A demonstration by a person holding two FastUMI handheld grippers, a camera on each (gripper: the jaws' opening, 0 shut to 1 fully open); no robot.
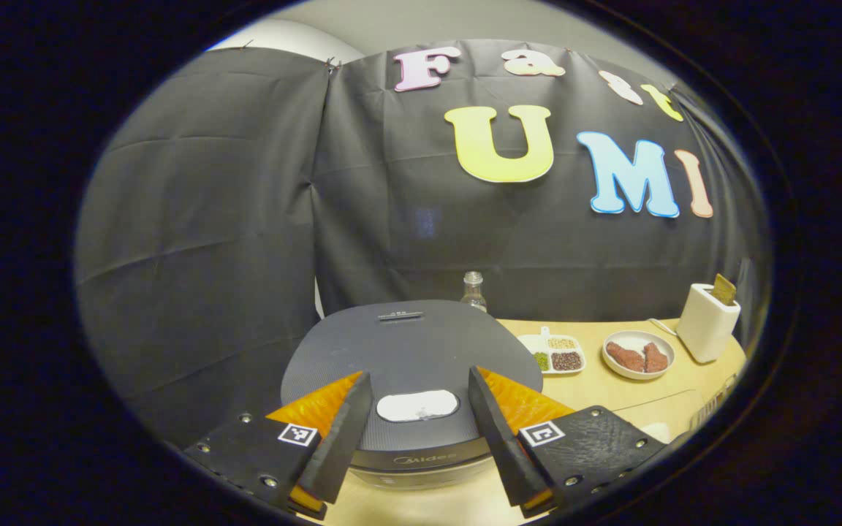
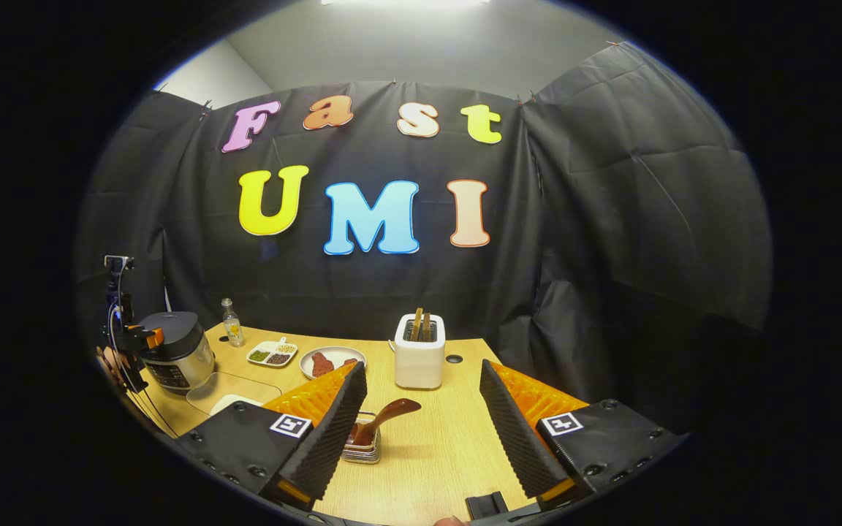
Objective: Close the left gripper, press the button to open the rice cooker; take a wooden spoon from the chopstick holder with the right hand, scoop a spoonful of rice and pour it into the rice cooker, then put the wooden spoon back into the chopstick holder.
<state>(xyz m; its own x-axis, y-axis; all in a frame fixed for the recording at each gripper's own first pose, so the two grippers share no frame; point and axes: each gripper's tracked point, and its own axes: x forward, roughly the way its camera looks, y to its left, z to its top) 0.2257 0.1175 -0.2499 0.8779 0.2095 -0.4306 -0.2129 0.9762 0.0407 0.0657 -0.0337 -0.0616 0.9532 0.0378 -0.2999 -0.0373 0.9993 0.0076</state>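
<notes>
The rice cooker (image 1: 410, 351) stands right in front of me in the left gripper view, its dark lid down and its pale oval button (image 1: 417, 406) facing me. My left gripper (image 1: 419, 376) hovers open just above the lid, one finger on each side of the button. In the right gripper view the cooker (image 2: 176, 352) sits far left, with a hand holding the left gripper (image 2: 142, 337) over it. The white chopstick holder (image 2: 419, 359), with wooden handles sticking up, stands beyond my open right gripper (image 2: 422, 371). A brown spoon-like piece (image 2: 386, 413) rests in a small clear container (image 2: 362, 447).
Along the back of the wooden table (image 2: 435, 446) stand a small glass bottle (image 1: 473, 291), a divided dish of grains (image 1: 557, 353) and a plate with red-brown pieces (image 1: 638, 355). A clear mat (image 2: 234, 387) lies beside the cooker. The black cloth wall closes in behind.
</notes>
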